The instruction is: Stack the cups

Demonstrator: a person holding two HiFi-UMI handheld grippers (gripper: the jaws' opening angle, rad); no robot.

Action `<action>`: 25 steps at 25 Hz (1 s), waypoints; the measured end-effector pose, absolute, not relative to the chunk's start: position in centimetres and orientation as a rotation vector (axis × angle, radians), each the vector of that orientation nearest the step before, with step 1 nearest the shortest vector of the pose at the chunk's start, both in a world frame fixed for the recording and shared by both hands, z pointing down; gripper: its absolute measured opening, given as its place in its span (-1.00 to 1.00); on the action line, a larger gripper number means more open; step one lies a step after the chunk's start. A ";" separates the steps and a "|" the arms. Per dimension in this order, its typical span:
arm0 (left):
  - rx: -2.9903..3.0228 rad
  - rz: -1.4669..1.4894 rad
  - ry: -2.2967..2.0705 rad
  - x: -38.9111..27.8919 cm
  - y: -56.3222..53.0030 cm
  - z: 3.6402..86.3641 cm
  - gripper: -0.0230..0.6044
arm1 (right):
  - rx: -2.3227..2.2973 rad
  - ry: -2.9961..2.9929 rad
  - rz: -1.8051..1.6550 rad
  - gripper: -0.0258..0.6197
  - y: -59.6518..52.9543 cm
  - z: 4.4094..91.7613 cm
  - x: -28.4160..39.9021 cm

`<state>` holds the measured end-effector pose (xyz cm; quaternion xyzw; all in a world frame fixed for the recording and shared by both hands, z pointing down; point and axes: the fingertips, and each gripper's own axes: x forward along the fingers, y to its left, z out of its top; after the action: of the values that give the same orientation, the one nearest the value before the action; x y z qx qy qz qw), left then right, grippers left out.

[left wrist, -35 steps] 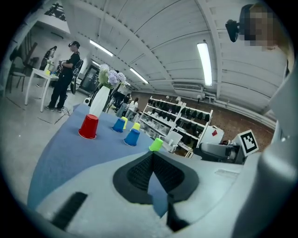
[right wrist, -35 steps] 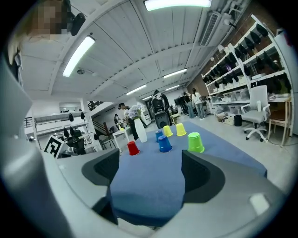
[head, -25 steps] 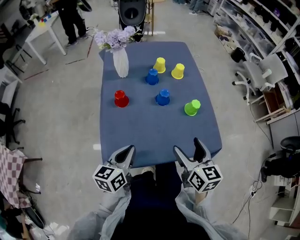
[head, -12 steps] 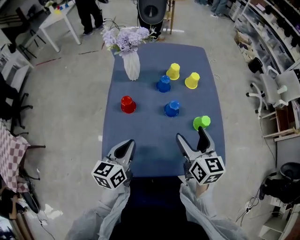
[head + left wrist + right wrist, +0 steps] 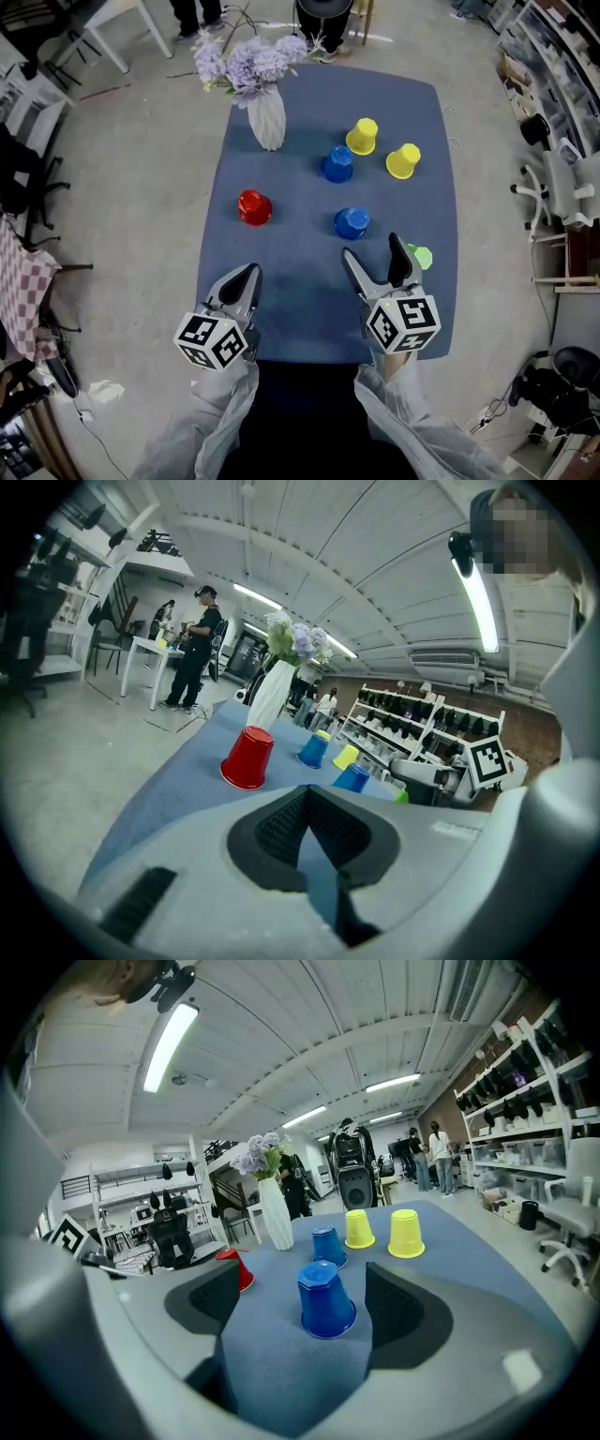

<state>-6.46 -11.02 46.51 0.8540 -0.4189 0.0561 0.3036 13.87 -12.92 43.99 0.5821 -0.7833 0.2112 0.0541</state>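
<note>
The right tongs (image 5: 371,247), wide and empty, were advanced toward the near blue cup (image 5: 351,222); the left tongs (image 5: 242,278) were kept narrow.

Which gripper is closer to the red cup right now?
Left. The left gripper sits just short of the red cup; the right gripper is farther off to its right, facing a blue cup.
</note>
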 end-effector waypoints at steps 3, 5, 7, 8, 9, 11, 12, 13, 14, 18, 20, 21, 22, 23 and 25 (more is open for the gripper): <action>2.238 0.170 -1.135 -6.4 -11.8 47.2 -0.93 | 1.747 -2.377 0.640 0.35 -14.6 45.3 13.6; 2.220 0.182 -1.148 -6.4 -12.3 47.6 -0.93 | 1.738 -2.366 0.627 0.35 -15.6 46.2 13.5; 2.201 0.193 -1.162 -6.3 -12.8 48.1 -0.93 | 1.716 -2.360 0.618 0.34 -16.5 47.1 13.2; 2.191 0.197 -1.168 -6.2 -13.0 48.4 -0.93 | 1.704 -2.357 0.616 0.33 -16.8 47.6 13.2; 2.181 0.200 -1.172 -6.2 -13.2 48.7 -0.93 | 1.696 -2.353 0.615 0.33 -17.0 48.1 13.1; 2.160 0.201 -1.183 -6.1 -13.5 49.1 -0.93 | 1.688 -2.339 0.599 0.30 -17.4 48.8 13.2; 2.149 0.203 -1.189 -6.2 -13.7 49.4 -0.93 | 1.686 -2.329 0.578 0.26 -17.6 49.1 13.2; 2.139 0.205 -1.195 -6.2 -13.8 49.6 -0.93 | 1.683 -2.320 0.554 0.23 -17.8 49.4 13.3; 2.131 0.209 -1.200 -6.2 -13.9 49.8 -0.93 | 1.679 -2.312 0.533 0.22 -18.0 49.6 13.3; 2.110 0.218 -1.210 -6.3 -14.3 50.5 -0.93 | 1.674 -2.291 0.465 0.02 -18.8 50.2 13.5; 2.102 0.216 -1.214 -6.4 -14.5 50.7 -0.93 | 1.685 -2.274 0.437 -0.15 -19.0 50.3 13.7; 2.098 0.216 -1.215 -6.5 -14.6 50.8 -0.93 | 1.688 -2.272 0.437 -0.15 -19.0 50.4 13.8; 2.095 0.216 -1.217 -6.6 -14.6 50.9 -0.93 | 1.691 -2.273 0.442 -0.15 -19.0 50.4 13.8; 2.093 0.216 -1.219 -6.7 -14.7 50.9 -0.93 | 1.694 -2.275 0.447 -0.15 -19.0 50.4 13.8; 2.092 0.215 -1.219 -6.8 -14.8 50.9 -0.93 | 1.697 -2.275 0.452 -0.15 -19.0 50.5 13.8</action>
<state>-6.81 -14.78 50.93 0.8068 -0.4702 0.0830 0.3481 13.76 -19.00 50.46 0.5853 -0.7844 0.1558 0.1335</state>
